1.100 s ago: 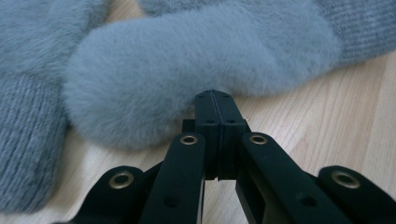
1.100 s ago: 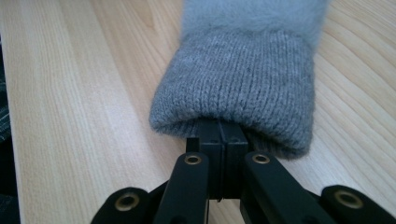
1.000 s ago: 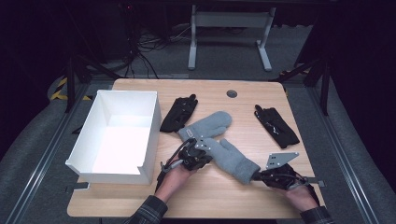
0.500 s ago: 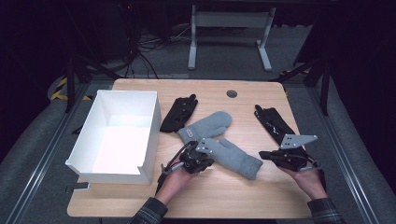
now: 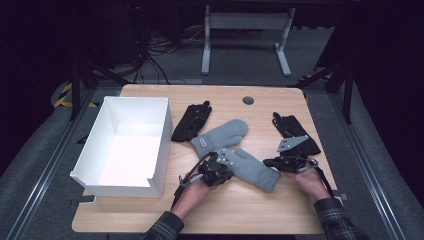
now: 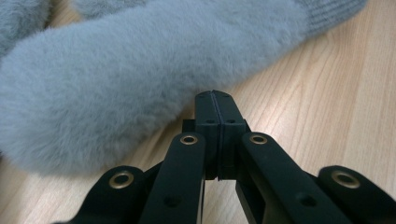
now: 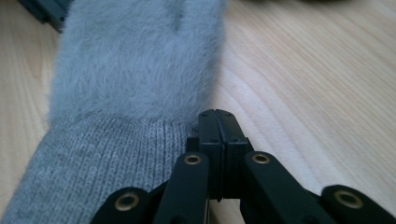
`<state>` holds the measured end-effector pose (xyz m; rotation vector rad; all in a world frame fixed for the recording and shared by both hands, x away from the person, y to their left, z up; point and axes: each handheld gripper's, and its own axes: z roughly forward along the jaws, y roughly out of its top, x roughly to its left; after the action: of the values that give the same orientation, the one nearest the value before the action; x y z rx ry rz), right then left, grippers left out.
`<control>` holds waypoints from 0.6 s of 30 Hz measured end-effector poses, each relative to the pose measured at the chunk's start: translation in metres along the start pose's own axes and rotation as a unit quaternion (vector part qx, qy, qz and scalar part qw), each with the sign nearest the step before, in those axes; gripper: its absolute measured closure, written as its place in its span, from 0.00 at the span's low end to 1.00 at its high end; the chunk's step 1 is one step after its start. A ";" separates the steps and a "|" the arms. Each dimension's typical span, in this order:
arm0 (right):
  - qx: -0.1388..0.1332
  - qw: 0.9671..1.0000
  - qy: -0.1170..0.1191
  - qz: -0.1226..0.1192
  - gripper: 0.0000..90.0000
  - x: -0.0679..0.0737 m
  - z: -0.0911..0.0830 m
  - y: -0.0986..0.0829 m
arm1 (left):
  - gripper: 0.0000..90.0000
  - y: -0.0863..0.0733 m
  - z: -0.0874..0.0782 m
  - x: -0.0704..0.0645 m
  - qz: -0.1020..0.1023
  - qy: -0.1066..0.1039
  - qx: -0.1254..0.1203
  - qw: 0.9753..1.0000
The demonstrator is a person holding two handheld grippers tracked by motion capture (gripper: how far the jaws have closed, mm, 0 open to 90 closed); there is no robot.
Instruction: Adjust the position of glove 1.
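Wooden table (image 5: 260, 210) on grey carpet in a dark room; both grippers (image 5: 216, 171) (image 5: 280, 162) closed, empty, beside grey mitten (image 5: 252, 169).

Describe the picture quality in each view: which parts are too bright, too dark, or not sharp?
High view: the white box floor glares, surroundings are nearly black. Left gripper view: the grey mitten fur is soft, tongs sharp. Right gripper view: the knit cuff is crisp, far wood blurs.

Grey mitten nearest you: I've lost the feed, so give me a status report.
Left gripper shut at its fuzzy end, right gripper shut by its knit cuff; neither visibly pinching. Grey mitten flat on table. Nothing in the way.
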<state>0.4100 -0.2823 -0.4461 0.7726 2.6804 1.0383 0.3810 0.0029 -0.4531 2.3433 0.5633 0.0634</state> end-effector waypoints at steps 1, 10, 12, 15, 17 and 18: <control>0.000 1.000 0.002 -0.001 1.00 0.001 0.000 0.000 | 1.00 0.000 0.001 -0.001 -0.003 0.000 0.001 1.000; 0.013 0.999 0.041 -0.021 1.00 0.031 0.001 -0.004 | 1.00 0.001 -0.001 -0.004 0.001 -0.004 -0.002 1.000; 0.015 0.998 0.052 -0.026 1.00 0.038 0.003 -0.004 | 1.00 0.001 -0.001 -0.005 0.001 -0.006 -0.004 1.000; 0.019 0.997 0.068 -0.039 1.00 0.050 0.007 -0.002 | 1.00 0.001 -0.001 -0.005 0.001 -0.008 -0.004 1.000; 0.022 0.996 0.077 -0.047 1.00 0.058 0.011 0.001 | 1.00 0.001 -0.001 -0.006 0.001 -0.009 -0.004 1.000; 0.024 0.995 0.082 -0.050 1.00 0.062 0.013 0.003 | 1.00 0.001 -0.001 -0.006 -0.001 -0.008 -0.004 1.000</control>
<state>0.3620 -0.2406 -0.4517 0.5762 2.8581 1.0599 0.3761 0.0009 -0.4508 2.3330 0.5567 0.0455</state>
